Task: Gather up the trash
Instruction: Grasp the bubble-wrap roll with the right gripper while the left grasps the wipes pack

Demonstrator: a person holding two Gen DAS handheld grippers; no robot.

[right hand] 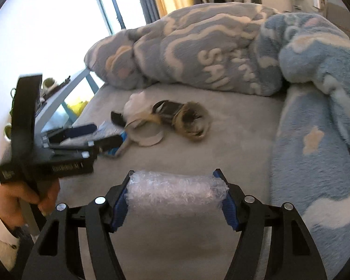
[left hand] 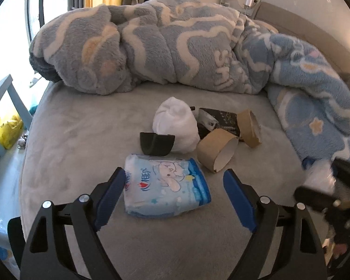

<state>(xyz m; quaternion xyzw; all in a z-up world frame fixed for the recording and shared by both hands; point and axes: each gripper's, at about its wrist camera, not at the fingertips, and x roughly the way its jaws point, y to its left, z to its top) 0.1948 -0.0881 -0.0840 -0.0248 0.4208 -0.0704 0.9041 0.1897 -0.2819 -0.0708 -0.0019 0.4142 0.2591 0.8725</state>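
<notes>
Blue-padded fingers (left hand: 112,191) of the left gripper (left hand: 175,186) are standing wide apart, holding nothing, straddling a light-blue plastic tissue packet with a cartoon print (left hand: 166,185) lying flat on the grey bed sheet (left hand: 70,140). Beyond the packet, a black curved plastic scrap (left hand: 156,143), a white crumpled tissue wad (left hand: 176,126), two brown cardboard tape cores (left hand: 218,152) and a dark printed wrapper (left hand: 224,120) are lying clustered together mid-bed. The right gripper (right hand: 177,194) is clamping a clear bubble-wrap roll (right hand: 176,194) crosswise between its pads, hovering over the sheet. A blue-and-white fleece blanket (left hand: 163,44) is lying heaped along the far side of the bed
</notes>
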